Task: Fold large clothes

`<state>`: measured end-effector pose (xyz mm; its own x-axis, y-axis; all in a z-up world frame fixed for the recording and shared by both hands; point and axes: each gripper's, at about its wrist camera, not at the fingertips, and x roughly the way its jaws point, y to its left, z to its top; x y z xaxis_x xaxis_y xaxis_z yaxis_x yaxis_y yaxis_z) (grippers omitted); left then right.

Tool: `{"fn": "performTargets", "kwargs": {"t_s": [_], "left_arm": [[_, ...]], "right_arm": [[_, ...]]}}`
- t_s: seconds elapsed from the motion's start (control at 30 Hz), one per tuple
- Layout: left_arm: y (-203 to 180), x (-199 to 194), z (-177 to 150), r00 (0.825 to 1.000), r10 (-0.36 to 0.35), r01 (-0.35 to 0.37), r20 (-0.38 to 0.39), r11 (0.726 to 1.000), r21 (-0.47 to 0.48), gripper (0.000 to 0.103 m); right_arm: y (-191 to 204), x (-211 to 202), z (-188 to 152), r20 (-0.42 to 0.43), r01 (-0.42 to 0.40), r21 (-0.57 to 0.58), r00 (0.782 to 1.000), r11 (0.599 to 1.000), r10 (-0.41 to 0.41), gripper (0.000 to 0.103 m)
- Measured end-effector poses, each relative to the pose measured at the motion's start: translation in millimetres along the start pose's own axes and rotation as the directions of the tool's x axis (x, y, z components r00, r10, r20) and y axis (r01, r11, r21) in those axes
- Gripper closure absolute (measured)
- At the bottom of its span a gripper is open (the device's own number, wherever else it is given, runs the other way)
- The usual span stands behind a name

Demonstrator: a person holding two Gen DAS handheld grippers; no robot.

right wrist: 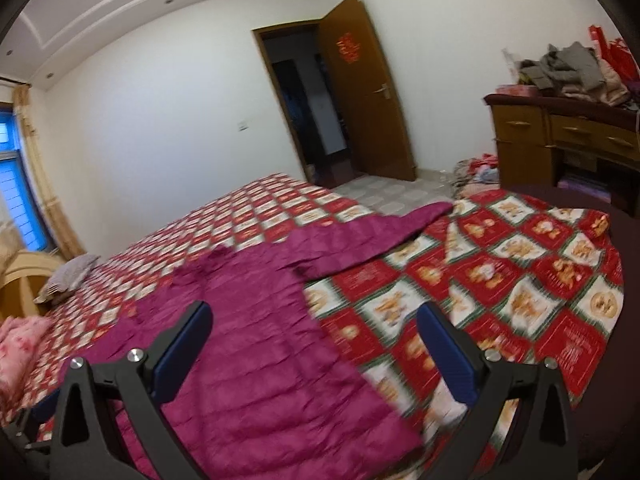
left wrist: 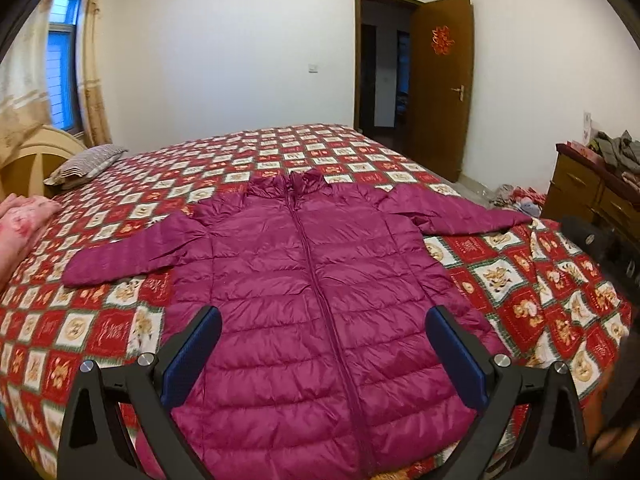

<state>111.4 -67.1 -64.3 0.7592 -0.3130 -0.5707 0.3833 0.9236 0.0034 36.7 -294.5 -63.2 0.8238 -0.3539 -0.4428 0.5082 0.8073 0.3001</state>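
Note:
A magenta quilted puffer jacket point(left wrist: 320, 280) lies flat and zipped on the bed, front up, collar far, both sleeves spread out to the sides. My left gripper point(left wrist: 323, 320) is open and empty, held above the jacket's lower half, its fingers on either side of the zipper. In the right wrist view the jacket point(right wrist: 260, 340) fills the lower left, its right sleeve point(right wrist: 380, 236) stretching toward the bed's edge. My right gripper point(right wrist: 314, 316) is open and empty above the jacket's right hem edge. This view is blurred.
The bed carries a red and white patterned quilt point(left wrist: 520, 280). A striped pillow point(left wrist: 86, 164) and pink bedding point(left wrist: 24, 220) lie at the left by the headboard. A wooden dresser point(right wrist: 560, 136) piled with clothes stands at the right. An open door point(left wrist: 440, 84) is beyond the bed.

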Motion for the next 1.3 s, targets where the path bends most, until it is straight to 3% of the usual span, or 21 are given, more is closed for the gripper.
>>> {"fn": "performTargets", "kwargs": {"t_s": [0.17,0.3,0.4,0.5,0.57,0.63,0.73,0.9,1.0,1.03,1.07,1.17,1.3], "left_arm": [[31,44,21,0.998,0.042,-0.042,-0.057,0.999,0.002,0.001],[70,84,43,0.992,0.112,-0.115,-0.064,0.993,-0.031,0.001],[104,118,57,0.983,0.167,-0.173,-0.077,0.982,-0.073,0.001],[140,159,63,0.975,0.198,-0.212,-0.101,0.966,-0.147,0.001],[159,184,62,0.972,0.199,-0.220,-0.124,0.956,-0.191,0.001],[173,208,56,0.971,0.191,-0.220,-0.146,0.949,-0.226,0.001],[184,238,45,0.960,0.202,-0.246,-0.193,0.938,-0.242,0.001],[180,263,22,0.949,0.242,-0.282,-0.203,0.938,-0.199,0.001],[179,272,19,0.941,0.234,-0.283,-0.246,0.941,-0.185,0.001],[180,273,18,0.940,0.232,-0.282,-0.251,0.941,-0.187,0.001],[181,275,18,0.939,0.227,-0.280,-0.258,0.941,-0.192,0.001],[187,281,14,0.937,0.200,-0.266,-0.286,0.940,-0.213,0.001],[186,280,12,0.938,0.192,-0.260,-0.288,0.941,-0.218,0.001]], "right_arm": [[-46,55,43,-0.068,0.043,0.035,0.997,0.998,-0.040,0.000],[-94,110,80,-0.099,0.087,0.113,0.992,0.990,-0.075,0.000],[-133,163,105,-0.133,0.177,0.190,0.979,0.966,-0.153,0.000],[-158,211,122,-0.168,0.275,0.188,0.955,0.943,-0.245,0.005],[-171,242,127,-0.213,0.332,0.164,0.931,0.929,-0.295,0.017],[-180,270,126,-0.259,0.363,0.161,0.913,0.918,-0.315,0.019],[-184,300,121,-0.331,0.396,0.147,0.883,0.906,-0.332,0.030],[-174,327,111,-0.355,0.413,0.061,0.860,0.909,-0.367,0.033],[-178,333,111,-0.327,0.439,0.003,0.849,0.898,-0.414,0.060],[-179,331,112,-0.324,0.434,-0.002,0.852,0.901,-0.411,0.083],[-180,330,113,-0.332,0.416,0.006,0.858,0.909,-0.391,0.088],[-177,325,120,-0.315,0.406,0.014,0.869,0.914,-0.381,0.090],[-138,297,144,-0.207,0.315,-0.006,0.928,0.949,-0.310,0.092]]}}
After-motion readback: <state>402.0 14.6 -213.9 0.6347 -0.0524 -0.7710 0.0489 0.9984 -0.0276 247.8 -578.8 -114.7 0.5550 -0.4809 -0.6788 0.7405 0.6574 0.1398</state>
